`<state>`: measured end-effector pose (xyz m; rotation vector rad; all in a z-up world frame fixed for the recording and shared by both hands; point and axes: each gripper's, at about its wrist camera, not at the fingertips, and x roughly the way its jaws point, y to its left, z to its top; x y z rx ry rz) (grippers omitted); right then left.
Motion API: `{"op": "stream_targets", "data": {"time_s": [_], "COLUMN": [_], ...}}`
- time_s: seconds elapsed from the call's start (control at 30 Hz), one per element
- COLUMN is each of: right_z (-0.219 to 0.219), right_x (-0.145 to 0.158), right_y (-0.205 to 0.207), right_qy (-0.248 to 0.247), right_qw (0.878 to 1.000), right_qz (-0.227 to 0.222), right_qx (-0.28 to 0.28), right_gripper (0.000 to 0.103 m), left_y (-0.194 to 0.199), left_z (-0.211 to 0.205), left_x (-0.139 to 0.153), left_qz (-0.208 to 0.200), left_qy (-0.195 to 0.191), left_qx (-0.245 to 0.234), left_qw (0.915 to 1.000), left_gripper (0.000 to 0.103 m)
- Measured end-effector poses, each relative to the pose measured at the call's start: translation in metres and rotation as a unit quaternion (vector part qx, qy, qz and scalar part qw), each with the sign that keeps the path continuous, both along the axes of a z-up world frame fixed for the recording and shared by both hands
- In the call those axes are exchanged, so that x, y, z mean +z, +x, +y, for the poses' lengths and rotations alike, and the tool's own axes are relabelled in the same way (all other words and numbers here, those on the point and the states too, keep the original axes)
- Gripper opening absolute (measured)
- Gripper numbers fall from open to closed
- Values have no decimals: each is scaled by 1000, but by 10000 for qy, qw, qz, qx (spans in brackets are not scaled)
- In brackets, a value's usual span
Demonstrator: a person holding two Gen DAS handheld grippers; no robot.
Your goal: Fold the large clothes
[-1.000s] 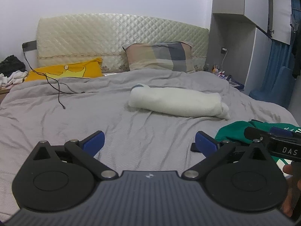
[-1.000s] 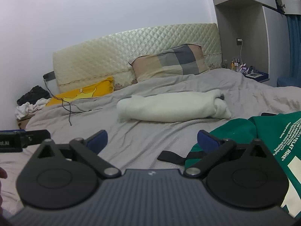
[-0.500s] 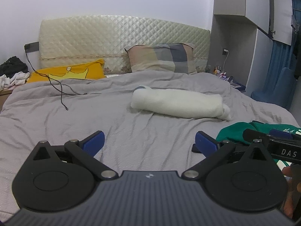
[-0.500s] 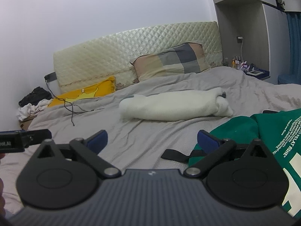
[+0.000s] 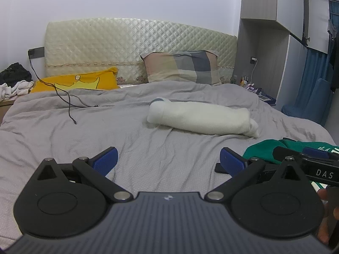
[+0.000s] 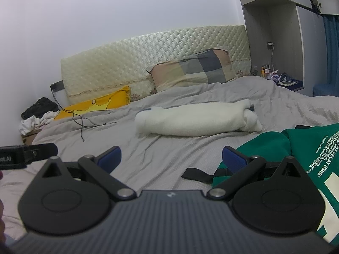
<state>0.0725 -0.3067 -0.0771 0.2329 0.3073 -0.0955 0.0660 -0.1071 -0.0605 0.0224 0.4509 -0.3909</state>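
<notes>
A green garment with white print (image 6: pixel 300 148) lies crumpled on the grey bed at the near right; it also shows in the left wrist view (image 5: pixel 262 151). A folded white garment (image 5: pixel 201 119) lies as a long roll mid-bed, also in the right wrist view (image 6: pixel 197 120). My left gripper (image 5: pixel 168 160) is open and empty above bare sheet. My right gripper (image 6: pixel 171 156) is open and empty, its right finger beside the green garment's edge. A black strap (image 6: pixel 197 174) lies by that edge.
The grey bed sheet (image 5: pixel 84 131) spreads ahead. A plaid pillow (image 5: pixel 182 67) and a yellow pillow (image 5: pixel 78 82) lean at the quilted headboard. A black cable (image 5: pixel 67 101) trails over the sheet at left. A nightstand with small items (image 6: pixel 284 82) stands at right.
Both views have shifted slightly, as if the grippers tilted or rose a little. Both grippers stay open; the garments have not moved.
</notes>
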Motion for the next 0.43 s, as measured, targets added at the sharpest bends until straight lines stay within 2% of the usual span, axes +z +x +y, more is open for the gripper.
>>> {"op": "stream_targets", "data": {"time_s": [0.43], "right_z": [2], "right_x": [1], "right_y": [-2], "right_qy": [-53], "right_qw": [10000], "right_qz": [-16], "right_qx": [-8], "right_gripper": [103], "left_y": [-7], "left_z": [1], "left_x": [4], "left_qz": [-97], "left_qy": [10], "left_qx": [8], "left_qw": [10000], "left_gripper": [103]}}
